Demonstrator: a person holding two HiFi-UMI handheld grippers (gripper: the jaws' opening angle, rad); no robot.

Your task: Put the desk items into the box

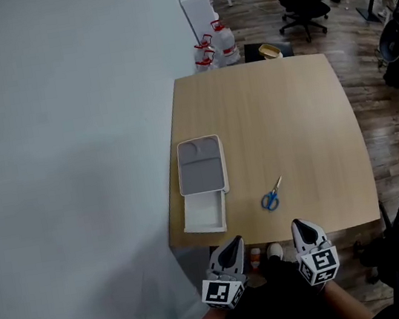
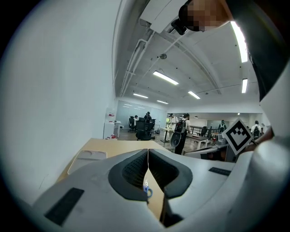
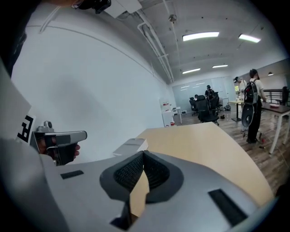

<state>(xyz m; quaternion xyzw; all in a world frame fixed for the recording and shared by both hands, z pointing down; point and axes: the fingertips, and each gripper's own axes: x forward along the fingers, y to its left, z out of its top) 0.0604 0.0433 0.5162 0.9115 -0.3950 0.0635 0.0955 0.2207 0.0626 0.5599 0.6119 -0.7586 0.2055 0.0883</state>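
The left gripper, jaws together, faces blue scissors on the wooden table.

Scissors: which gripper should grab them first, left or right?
Right, probably. The scissors lie nearer the right gripper than the left gripper. Both are shut, so it must open first.

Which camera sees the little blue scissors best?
The head view: the scissors lie whole on the table, right of the box. The left gripper view shows only a blue handle peeking past its jaws. The right gripper view shows none of them.
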